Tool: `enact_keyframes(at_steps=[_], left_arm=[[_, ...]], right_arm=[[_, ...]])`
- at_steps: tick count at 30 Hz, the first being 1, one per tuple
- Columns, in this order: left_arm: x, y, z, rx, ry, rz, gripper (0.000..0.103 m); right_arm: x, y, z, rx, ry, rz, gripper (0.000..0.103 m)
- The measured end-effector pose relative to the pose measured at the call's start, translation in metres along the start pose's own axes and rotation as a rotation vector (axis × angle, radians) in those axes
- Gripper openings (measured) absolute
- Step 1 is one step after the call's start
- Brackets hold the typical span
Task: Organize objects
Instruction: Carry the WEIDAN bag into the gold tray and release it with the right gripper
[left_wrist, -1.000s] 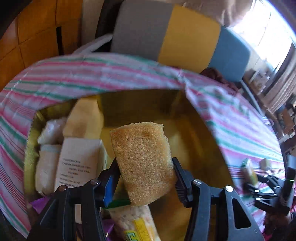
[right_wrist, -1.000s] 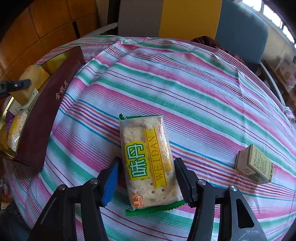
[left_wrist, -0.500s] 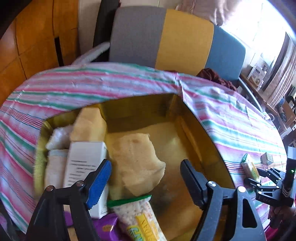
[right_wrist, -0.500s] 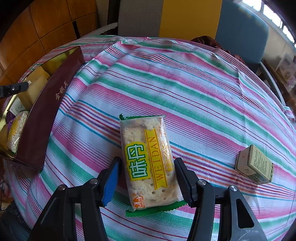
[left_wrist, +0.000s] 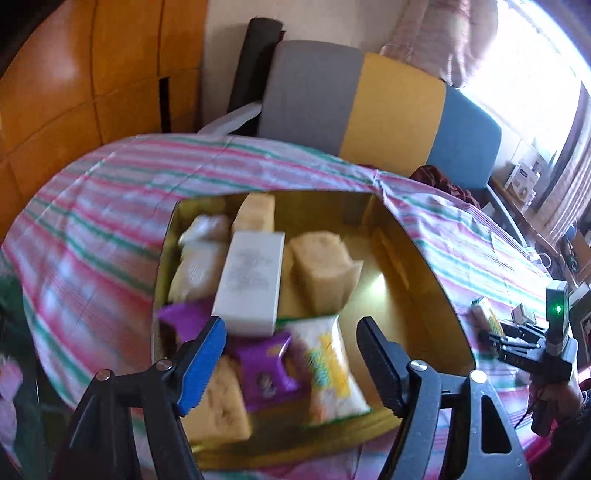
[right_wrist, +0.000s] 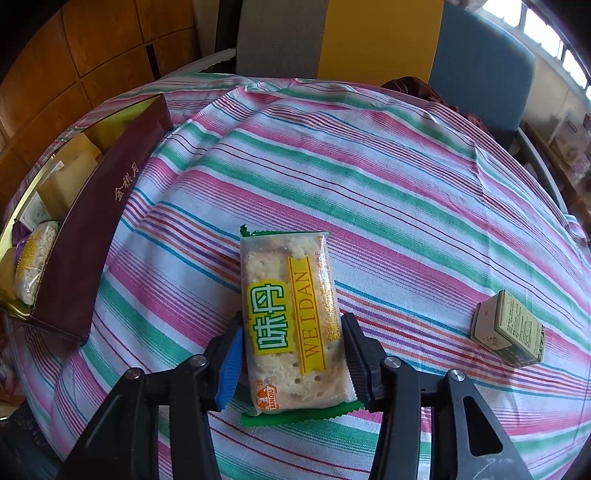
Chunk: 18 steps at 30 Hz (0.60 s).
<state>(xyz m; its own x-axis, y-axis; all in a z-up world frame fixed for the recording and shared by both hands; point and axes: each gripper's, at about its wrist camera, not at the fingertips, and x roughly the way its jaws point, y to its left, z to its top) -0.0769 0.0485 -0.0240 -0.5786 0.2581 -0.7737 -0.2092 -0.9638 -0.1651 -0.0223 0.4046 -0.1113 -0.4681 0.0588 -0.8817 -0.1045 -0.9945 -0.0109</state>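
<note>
- Two views covered the moment; in the left wrist view the left gripper hung at the lower centre of the frame above the gold-lined box, its jaws apart and closing, with nothing pressed between them.
- Behind the jaws, inside the box, lay a white carton, a yellow sponge, a purple packet and a cracker packet; motion blur left their printing unreadable.
- At the right edge of that view the right gripper showed small over the striped tablecloth.
- In the right wrist view the right gripper sat at the lower centre, jaws closing, the "WEIDAN" cracker pack between them; both pads lay against its sides.
- The pack rested flat on the cloth, its length running up the frame, with green Chinese characters on yellow and "BANQIU" at its lower left corner.
- At the left, the box's maroon wall bore gold Chinese characters.
- At the right edge stood a small green-and-cream carton, well apart from the jaws, its print too fine to read.
</note>
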Motion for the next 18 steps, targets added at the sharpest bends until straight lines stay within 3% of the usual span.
enact_keyframes(at_steps=[3,8,13,18], left_arm=[[-0.003,0.005,-0.007,-0.011,0.004,-0.023,0.065],[-0.015,0.013,-0.009,-0.016,-0.034,-0.042,0.065],[-0.021,0.017,-0.012,-0.023,-0.058,-0.062,0.065],[-0.022,0.026,-0.016,-0.052,-0.059,-0.085,0.065]], right_arm=[[0.000,-0.001,0.002,0.033,0.013,0.000,0.048],[-0.004,-0.001,0.006,0.108,0.036,-0.007,0.047],[-0.042,0.024,0.035,0.115,-0.066,0.043,0.047],[-0.066,0.082,0.078,0.033,-0.131,0.152,0.047]])
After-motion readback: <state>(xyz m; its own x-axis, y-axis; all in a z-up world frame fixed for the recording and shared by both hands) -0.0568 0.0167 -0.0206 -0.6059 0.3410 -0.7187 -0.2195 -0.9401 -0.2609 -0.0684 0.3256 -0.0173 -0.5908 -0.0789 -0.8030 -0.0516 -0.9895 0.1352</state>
